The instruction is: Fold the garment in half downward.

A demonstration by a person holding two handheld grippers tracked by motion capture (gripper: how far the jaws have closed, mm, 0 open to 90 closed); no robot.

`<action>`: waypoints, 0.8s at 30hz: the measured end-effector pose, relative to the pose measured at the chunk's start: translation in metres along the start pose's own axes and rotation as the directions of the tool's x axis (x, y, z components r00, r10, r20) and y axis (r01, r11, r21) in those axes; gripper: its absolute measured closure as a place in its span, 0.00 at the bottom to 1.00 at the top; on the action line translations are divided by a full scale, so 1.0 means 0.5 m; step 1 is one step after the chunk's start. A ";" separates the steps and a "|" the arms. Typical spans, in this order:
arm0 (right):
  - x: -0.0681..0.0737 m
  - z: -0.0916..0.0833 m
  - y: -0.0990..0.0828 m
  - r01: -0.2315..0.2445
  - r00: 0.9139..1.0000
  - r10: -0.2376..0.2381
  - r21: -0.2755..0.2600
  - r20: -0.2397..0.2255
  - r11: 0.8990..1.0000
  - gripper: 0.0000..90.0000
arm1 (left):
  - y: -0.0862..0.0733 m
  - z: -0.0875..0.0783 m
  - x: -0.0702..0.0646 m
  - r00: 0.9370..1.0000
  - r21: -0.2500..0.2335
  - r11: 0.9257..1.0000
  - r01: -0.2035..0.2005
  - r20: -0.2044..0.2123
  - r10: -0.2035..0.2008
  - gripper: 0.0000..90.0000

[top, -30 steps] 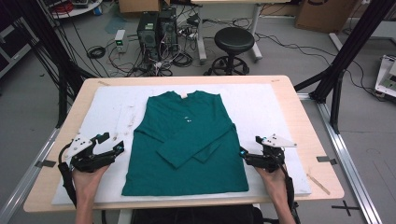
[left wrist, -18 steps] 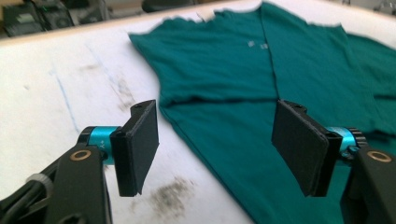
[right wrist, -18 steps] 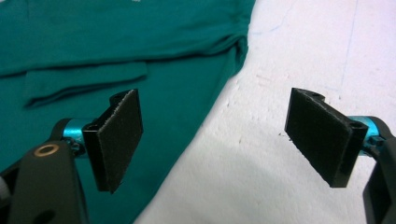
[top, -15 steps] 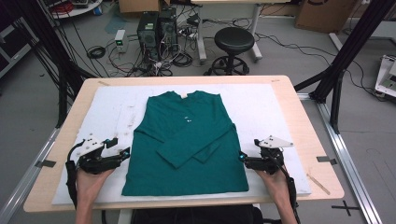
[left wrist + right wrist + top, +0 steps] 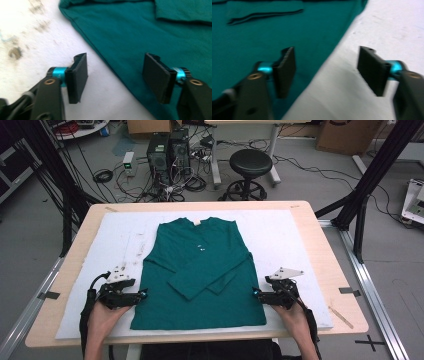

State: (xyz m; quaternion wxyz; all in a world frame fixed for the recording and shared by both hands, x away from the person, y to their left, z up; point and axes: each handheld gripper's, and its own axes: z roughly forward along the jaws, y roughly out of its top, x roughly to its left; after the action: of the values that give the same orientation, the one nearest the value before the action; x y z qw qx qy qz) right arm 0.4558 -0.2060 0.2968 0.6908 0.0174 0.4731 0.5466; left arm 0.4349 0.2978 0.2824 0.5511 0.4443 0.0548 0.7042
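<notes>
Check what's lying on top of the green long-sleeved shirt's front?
Both sleeves are folded across the front of the green long-sleeved shirt, cuffs meeting near the middle. The fabric under them is covered.

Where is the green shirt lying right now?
In the high view, the green shirt lies flat mid-table on the white mat, between the left gripper and right gripper.

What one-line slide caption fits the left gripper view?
Left gripper, fingers open and closing in, straddling the green shirt's side edge on the white mat.
</notes>
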 end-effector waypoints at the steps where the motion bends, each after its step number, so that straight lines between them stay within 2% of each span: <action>1: 0.004 0.004 0.002 0.016 1.000 -0.016 0.018 -0.001 1.000 0.45 | 0.000 0.000 -0.001 1.000 0.001 1.000 0.001 0.000 -0.001 0.44; 6: 0.010 0.006 0.005 0.016 1.000 -0.016 0.014 -0.014 1.000 0.57 | -0.002 -0.003 -0.005 1.000 -0.008 1.000 -0.020 0.018 0.020 0.56; 10: 0.010 0.005 0.003 0.029 0.999 -0.028 0.003 -0.047 1.000 0.81 | -0.007 -0.003 -0.004 0.999 -0.033 0.999 -0.012 0.040 0.014 0.73; 13: 0.008 0.004 0.003 0.032 0.997 -0.032 -0.002 -0.075 0.999 0.96 | -0.010 -0.004 -0.001 0.997 -0.041 0.999 0.003 0.080 0.000 0.91; 16: 0.008 0.002 0.002 0.026 0.997 -0.025 0.000 -0.073 1.000 0.98 | -0.010 -0.006 -0.001 0.995 -0.037 0.999 0.008 0.100 -0.004 0.96; 19: 0.008 -0.008 -0.007 0.007 0.996 -0.007 0.000 -0.090 1.000 0.99 | -0.017 -0.017 -0.007 0.993 -0.028 0.999 -0.019 0.119 0.022 0.96; 20: 0.009 -0.012 -0.012 0.011 0.995 -0.011 -0.003 -0.095 1.000 0.99 | -0.023 -0.021 -0.011 0.991 -0.033 0.999 -0.017 0.130 0.021 0.96; 24: 0.025 -0.047 -0.043 0.019 0.989 -0.019 -0.003 -0.146 1.000 0.99 | -0.052 -0.051 -0.030 0.985 -0.037 0.999 -0.035 0.170 0.041 0.96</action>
State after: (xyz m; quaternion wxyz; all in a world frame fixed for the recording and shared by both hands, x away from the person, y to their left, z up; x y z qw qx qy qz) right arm 0.4551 -0.2165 0.2641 0.6595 -0.0277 0.5220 0.5402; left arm 0.4359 0.3061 0.2439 0.5477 0.4947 -0.0130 0.6747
